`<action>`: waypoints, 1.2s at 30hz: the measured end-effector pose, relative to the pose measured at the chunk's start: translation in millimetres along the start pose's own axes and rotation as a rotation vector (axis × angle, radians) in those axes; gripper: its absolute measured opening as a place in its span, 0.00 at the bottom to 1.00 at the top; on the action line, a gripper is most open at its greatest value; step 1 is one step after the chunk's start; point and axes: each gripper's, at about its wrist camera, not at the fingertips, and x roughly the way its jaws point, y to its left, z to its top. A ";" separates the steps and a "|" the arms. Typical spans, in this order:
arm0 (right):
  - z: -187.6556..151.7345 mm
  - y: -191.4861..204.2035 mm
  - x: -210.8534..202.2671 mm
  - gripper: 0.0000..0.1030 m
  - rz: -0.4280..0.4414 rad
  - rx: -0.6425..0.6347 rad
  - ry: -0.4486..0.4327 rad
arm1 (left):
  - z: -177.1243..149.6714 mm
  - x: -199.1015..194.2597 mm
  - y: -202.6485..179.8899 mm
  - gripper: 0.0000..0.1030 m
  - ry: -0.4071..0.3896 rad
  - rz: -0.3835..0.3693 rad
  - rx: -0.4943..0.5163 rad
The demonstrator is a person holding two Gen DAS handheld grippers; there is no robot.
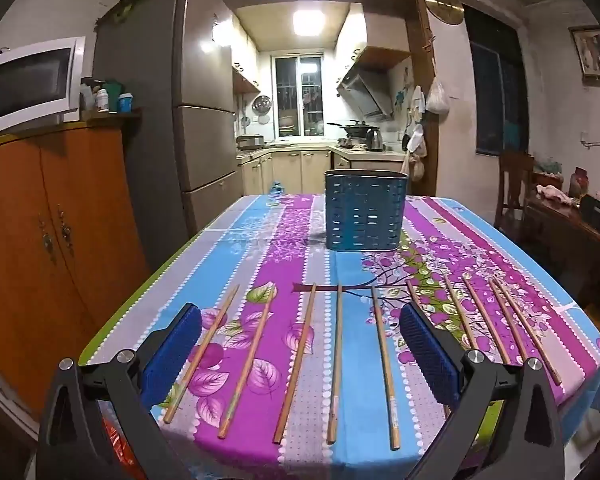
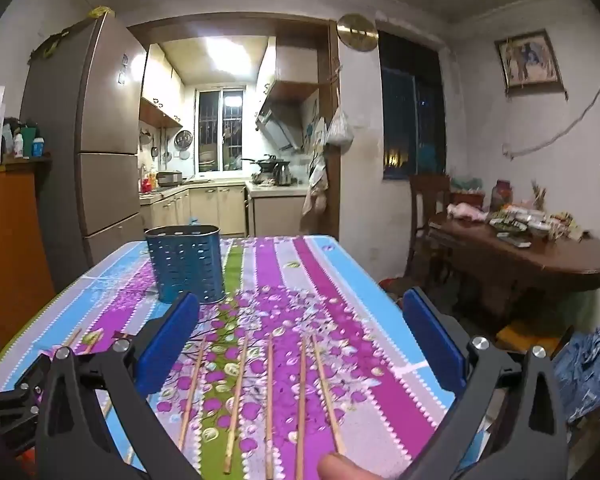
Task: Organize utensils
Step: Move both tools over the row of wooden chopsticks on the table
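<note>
Both my left gripper (image 1: 300, 344) and right gripper (image 2: 300, 332) gape empty over chopsticks (image 1: 337, 364) along the tabletop's near edge; thin sticks may roll off before reaching the holder (image 1: 365, 210) mid-table.

L gripper (image 1: 300, 336) & R gripper (image 2: 300, 328) fingers wide apart.

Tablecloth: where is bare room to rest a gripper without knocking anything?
Free: the wide band between the blue holder and the chopsticks' far tips, plus the cloth right of the holder. Crowded: the near edge, lined with chopsticks.
</note>
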 end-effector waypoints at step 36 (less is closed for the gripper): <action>-43.2 -58.4 11.3 0.95 0.222 0.095 0.106 | -39.6 -32.9 69.0 0.96 0.009 0.261 0.187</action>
